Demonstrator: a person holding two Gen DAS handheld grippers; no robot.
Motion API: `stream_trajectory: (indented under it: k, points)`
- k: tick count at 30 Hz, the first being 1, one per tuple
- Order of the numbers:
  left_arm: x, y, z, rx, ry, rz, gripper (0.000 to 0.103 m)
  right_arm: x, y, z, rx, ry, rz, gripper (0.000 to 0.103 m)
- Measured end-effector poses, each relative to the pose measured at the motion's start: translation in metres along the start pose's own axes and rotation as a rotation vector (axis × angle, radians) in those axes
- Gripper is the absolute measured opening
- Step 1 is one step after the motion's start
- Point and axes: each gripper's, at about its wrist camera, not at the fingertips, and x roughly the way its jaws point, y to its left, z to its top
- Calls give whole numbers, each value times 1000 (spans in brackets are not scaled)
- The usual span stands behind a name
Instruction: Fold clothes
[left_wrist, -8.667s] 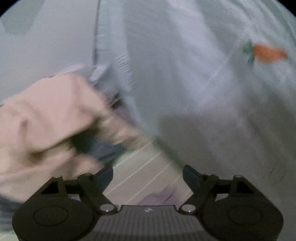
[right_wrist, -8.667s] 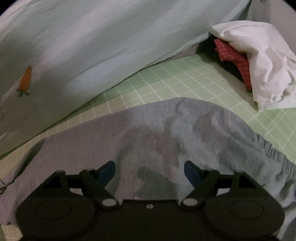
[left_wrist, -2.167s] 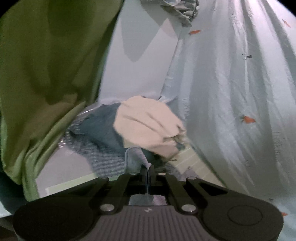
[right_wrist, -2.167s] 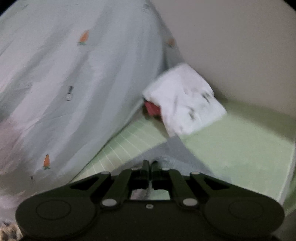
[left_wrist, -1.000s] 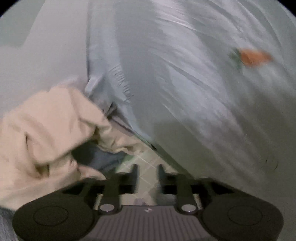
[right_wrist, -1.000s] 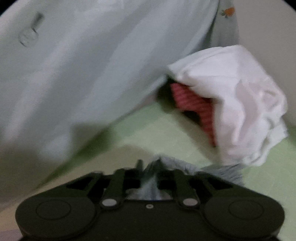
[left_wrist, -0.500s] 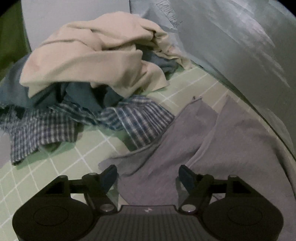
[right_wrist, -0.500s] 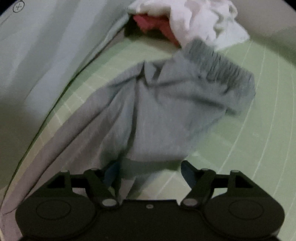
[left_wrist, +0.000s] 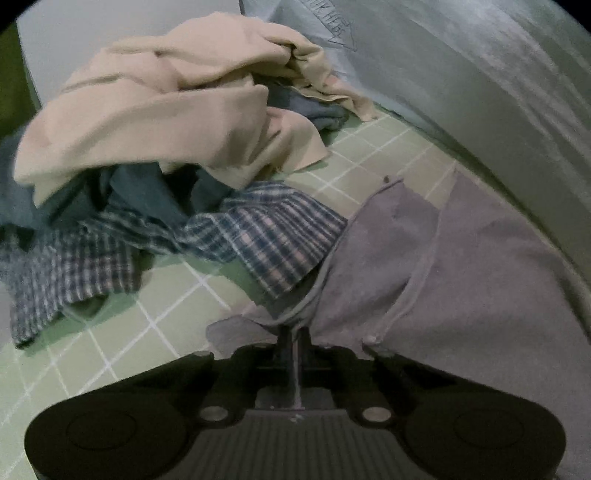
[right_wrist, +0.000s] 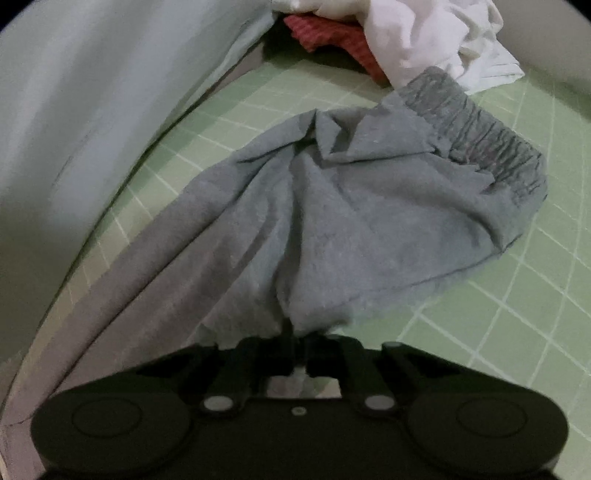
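Observation:
Grey shorts with a gathered elastic waistband lie stretched across the green gridded mat. My right gripper is shut on the shorts' near edge, and the cloth bunches into folds at the pinch. In the left wrist view the same grey shorts spread to the right. My left gripper is shut on a hem of the shorts, and a small flap sticks out to its left.
A pile of unfolded clothes sits at the left: a beige garment, dark blue cloth, a blue plaid garment. A white garment over red cloth lies at the far right. A pale blue sheet hangs along the mat's far side.
Both grippers were open half a second ago just above the shorts. Both have since closed on the cloth's near edge, which now gathers at each pinch.

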Motion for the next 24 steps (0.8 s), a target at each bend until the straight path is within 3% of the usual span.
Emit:
stream_trajectory:
  k: [6,12,20,23,24]
  points:
    - [-25,36,-20,-49,17,-70,2,-11,-30,-2,-40,-43,-23,4]
    - [-63,70,-69,-34,25,-94,2,-27,-84,-5,-73,-56,-35,3]
    - [-88,124,-121,-135,57,-73,3,-48,-119,-28,-166,-33,10,4]
    - [-100,128,-124,-108,29,-33,7,-54,-115,-37,-225,-25,30,7]
    - [-103,128,-123,-90,18,-6,16,-57,-112,-39,-241,-26,30,14]
